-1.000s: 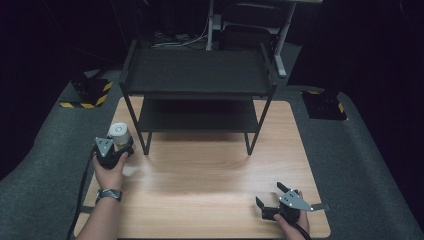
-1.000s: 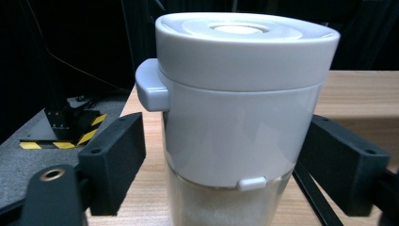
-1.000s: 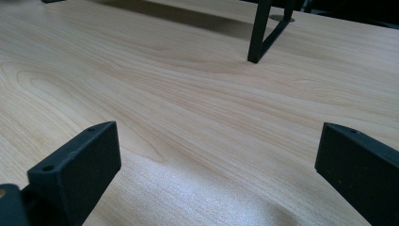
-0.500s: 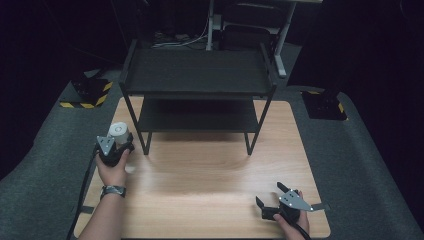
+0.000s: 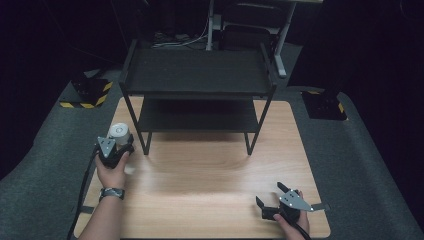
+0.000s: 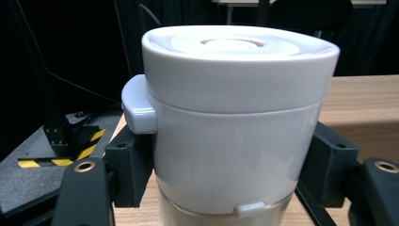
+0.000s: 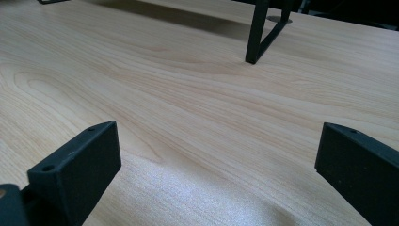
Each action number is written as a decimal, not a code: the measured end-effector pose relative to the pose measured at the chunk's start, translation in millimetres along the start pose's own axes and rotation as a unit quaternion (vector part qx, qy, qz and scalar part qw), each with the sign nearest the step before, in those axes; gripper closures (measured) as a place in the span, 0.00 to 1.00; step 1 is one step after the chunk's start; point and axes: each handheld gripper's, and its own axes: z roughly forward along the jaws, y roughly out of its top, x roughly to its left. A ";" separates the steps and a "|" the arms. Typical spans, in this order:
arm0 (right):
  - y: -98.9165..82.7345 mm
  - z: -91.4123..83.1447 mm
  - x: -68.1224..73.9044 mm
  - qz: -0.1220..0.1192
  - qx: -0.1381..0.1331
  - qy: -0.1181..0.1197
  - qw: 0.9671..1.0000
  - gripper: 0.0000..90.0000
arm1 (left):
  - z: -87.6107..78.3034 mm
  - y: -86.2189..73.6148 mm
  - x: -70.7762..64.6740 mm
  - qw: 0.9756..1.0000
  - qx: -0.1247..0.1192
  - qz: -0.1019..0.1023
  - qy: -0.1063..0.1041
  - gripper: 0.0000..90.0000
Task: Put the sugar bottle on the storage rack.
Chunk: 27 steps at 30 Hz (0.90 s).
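Observation:
A white canister (image 5: 119, 131) with a flat lid and a small side tab stands upright at the table's left edge, just left of the rack's front left leg. My left gripper (image 5: 118, 140) is shut on the canister (image 6: 235, 132), one black jaw pressed to each side of its body below the lid. Its clear lower part is cut off at the bottom of the left gripper view. My right gripper (image 5: 270, 194) rests low over the table's front right corner, open, with bare wood between its jaws (image 7: 221, 155).
A black two-tier metal rack (image 5: 197, 75) stands on the far half of the wooden table (image 5: 200, 175); one of its legs (image 7: 256, 33) rises ahead of the right gripper. Grey carpet surrounds the table, and yellow-and-black striped blocks (image 5: 87, 95) lie on it at the far left.
The left gripper and the canister have shifted only slightly. The right gripper has not moved.

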 end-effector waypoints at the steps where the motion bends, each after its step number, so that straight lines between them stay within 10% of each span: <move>1: 0.0 0.0 0.0 0.000 0.000 0.000 1.000 0.00 | -1.0 -1.0 0.2 1.000 -0.002 -0.003 -0.001 0.33; 27: -1.6 -0.5 -1.6 0.001 -0.005 0.003 1.000 0.00 | -60.0 4.1 -5.0 0.999 -0.032 -0.015 -0.035 0.33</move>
